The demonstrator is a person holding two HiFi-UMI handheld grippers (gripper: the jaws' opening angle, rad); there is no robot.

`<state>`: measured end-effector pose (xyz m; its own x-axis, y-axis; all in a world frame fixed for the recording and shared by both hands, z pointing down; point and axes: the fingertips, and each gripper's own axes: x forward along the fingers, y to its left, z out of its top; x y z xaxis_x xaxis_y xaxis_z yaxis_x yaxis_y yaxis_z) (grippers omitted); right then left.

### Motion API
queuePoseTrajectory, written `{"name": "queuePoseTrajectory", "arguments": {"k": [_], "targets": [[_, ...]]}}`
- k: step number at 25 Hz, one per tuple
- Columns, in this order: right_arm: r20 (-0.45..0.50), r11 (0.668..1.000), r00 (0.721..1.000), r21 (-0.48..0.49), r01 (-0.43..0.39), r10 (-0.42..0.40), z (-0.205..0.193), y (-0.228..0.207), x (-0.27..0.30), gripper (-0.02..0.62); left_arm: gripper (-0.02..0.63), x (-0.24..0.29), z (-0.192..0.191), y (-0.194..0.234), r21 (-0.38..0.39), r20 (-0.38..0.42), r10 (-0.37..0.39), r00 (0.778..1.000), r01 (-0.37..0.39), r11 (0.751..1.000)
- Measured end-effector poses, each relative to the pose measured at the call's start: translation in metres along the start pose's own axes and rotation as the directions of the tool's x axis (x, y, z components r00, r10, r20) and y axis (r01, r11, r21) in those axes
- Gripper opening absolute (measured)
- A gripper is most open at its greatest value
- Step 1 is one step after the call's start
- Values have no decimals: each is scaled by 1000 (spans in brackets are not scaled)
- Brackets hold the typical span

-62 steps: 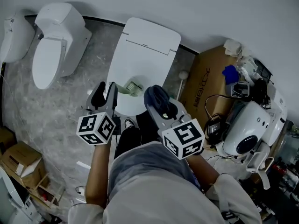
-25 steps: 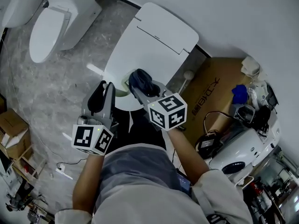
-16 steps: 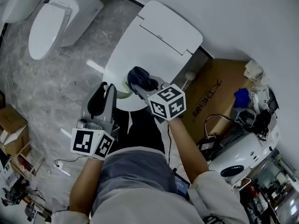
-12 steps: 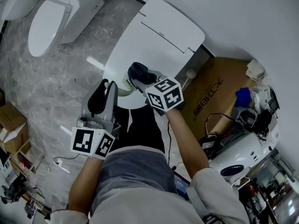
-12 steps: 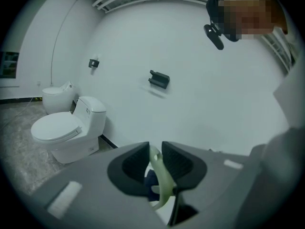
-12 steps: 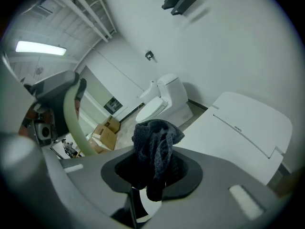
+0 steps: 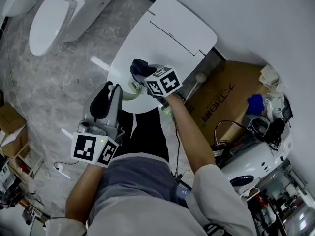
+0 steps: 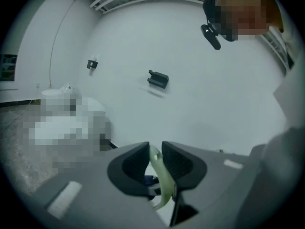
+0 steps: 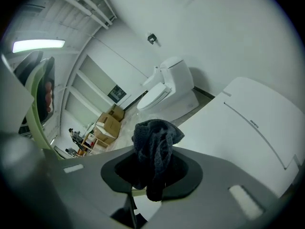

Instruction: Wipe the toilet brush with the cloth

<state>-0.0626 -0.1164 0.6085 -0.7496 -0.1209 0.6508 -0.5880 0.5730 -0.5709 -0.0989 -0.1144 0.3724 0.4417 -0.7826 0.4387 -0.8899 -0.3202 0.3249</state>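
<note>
My left gripper (image 7: 112,88) is shut on the pale green toilet brush (image 7: 129,88), whose end reaches over the front of a closed white toilet (image 7: 167,36). In the left gripper view the thin green handle (image 8: 158,175) stands pinched between the jaws of the left gripper (image 8: 155,159). My right gripper (image 7: 143,75) is shut on a dark blue cloth (image 7: 139,69) and hovers just right of and beyond the brush. The right gripper view shows the cloth (image 9: 155,144) bunched in the right gripper (image 9: 155,170), with the green brush handle (image 9: 37,104) at the far left.
A second white toilet (image 7: 54,14) stands at the upper left on the grey marbled floor. A cardboard box (image 7: 224,100) and a white-knobbed stick (image 7: 199,77) sit right of the near toilet. White appliances and cables (image 7: 256,156) crowd the right. Small cartons (image 7: 12,139) lie at the left edge.
My right gripper with the cloth has moved up and left over the toilet lid, closer to the brush. The left gripper has kept its hold and barely shifted.
</note>
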Motion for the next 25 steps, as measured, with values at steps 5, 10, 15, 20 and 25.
{"name": "queuePoseTrajectory", "arguments": {"k": [5,10,15,20,25], "targets": [[-68,999,997,10,-30,31,-7,-8,21,104,0,-1,-2,0,9,10,5,1000,-5,1000],[-120,999,992,0,-42,42,-10,-10,35,104,0,-1,-3,0,13,16,12,1000,-12,1000],[-155,998,988,54,-22,31,-13,-17,43,103,0,-4,-4,1,9,13,16,1000,-16,1000],[-192,1000,981,31,-3,9,-13,-22,53,103,0,-8,-3,2,8,20,24,1000,-24,1000],[-227,1000,974,-10,19,-21,-14,-27,62,103,0,-8,-3,3,11,20,24,1000,-24,1000]]}}
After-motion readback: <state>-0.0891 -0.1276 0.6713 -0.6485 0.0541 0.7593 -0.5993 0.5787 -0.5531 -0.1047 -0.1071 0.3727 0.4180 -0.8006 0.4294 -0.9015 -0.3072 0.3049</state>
